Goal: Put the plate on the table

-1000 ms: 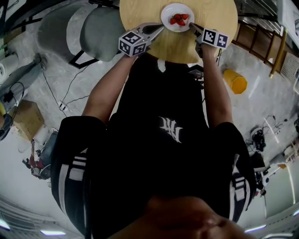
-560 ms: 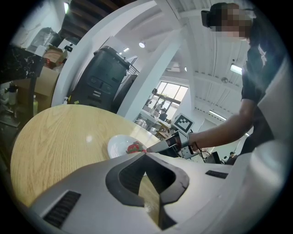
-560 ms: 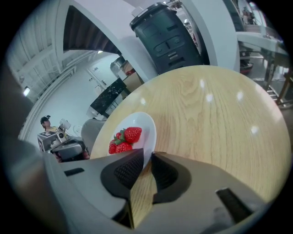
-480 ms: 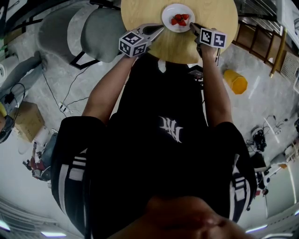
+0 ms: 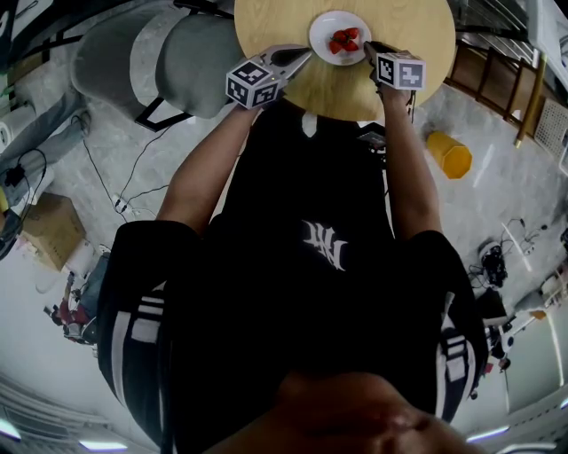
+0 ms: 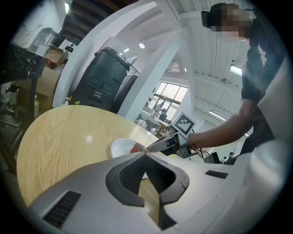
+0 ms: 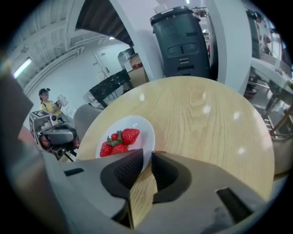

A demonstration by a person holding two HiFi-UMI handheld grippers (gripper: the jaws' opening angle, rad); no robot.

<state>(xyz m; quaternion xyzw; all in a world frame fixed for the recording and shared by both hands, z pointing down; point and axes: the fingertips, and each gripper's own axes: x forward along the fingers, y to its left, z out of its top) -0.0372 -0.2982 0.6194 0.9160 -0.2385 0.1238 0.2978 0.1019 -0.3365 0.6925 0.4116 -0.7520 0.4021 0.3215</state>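
Note:
A white plate [image 5: 325, 27] with strawberries [image 5: 343, 40] lies on the round wooden table [image 5: 266, 27], near its front edge. My left gripper [image 5: 309, 55] reaches in from the left and is shut on the plate's left rim. My right gripper [image 5: 366, 46] comes in from the right, and its jaws pinch the right rim. In the left gripper view the jaws [image 6: 145, 153] meet over the plate [image 6: 121, 147]. In the right gripper view the jaws [image 7: 147, 153] close on the plate [image 7: 137, 125] beside the strawberries [image 7: 120, 140], with only a thin gap between them.
Two grey chairs [image 5: 160, 58] stand left of the table. A yellow bucket [image 5: 446, 152] and wooden rails [image 5: 497, 75] are on the right. Cables and a cardboard box [image 5: 49, 226] lie on the floor at left. A tall black bin [image 7: 181, 41] stands beyond the table.
My right gripper's marker cube has swung a little left and up towards the plate. The left gripper and the plate have stayed put on the table.

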